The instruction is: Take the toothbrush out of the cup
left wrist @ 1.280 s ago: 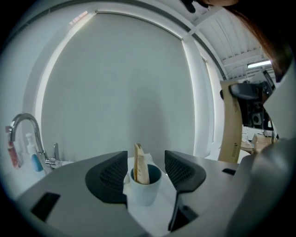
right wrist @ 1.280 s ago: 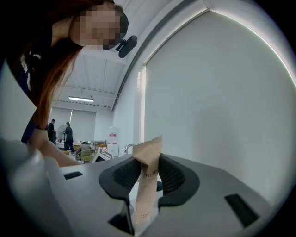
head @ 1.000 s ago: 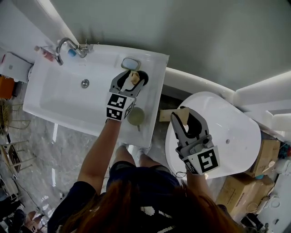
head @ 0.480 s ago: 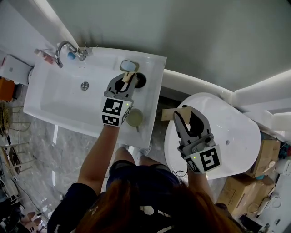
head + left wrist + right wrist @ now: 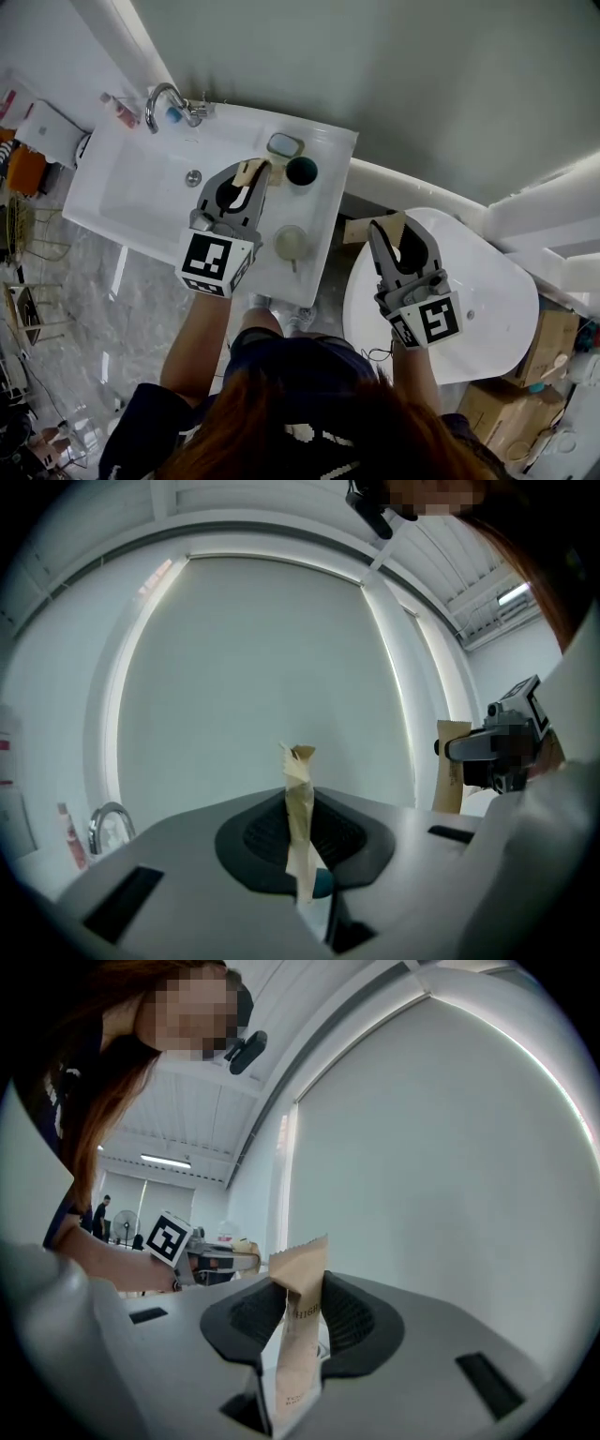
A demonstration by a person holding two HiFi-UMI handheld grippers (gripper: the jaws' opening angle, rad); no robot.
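Note:
My left gripper [image 5: 254, 175] is shut on the toothbrush [image 5: 247, 172], a thin stick in a tan paper wrapper, and holds it above the sink, left of the dark teal cup [image 5: 302, 171]. The cup stands on the sink's back right corner with nothing showing in it. In the left gripper view the wrapped toothbrush [image 5: 298, 782] stands upright, pinched between the jaws of the left gripper [image 5: 303, 850]. My right gripper [image 5: 395, 234] hangs over the white toilet lid [image 5: 492, 281], shut on a brown paper packet [image 5: 367, 231]. In the right gripper view that packet [image 5: 296, 1330] sits upright in the right gripper [image 5: 298, 1372].
The white sink [image 5: 141, 192] has a chrome tap [image 5: 171, 99] at its back left. A soap dish [image 5: 284, 145] lies behind the cup, and an olive cup [image 5: 290, 243] stands near the sink's front right edge. Cardboard boxes [image 5: 548, 328] lie right of the toilet.
The left jaws closed on the toothbrush in the cup, then rose and drew left with it, clear of the cup. The right gripper stayed put.

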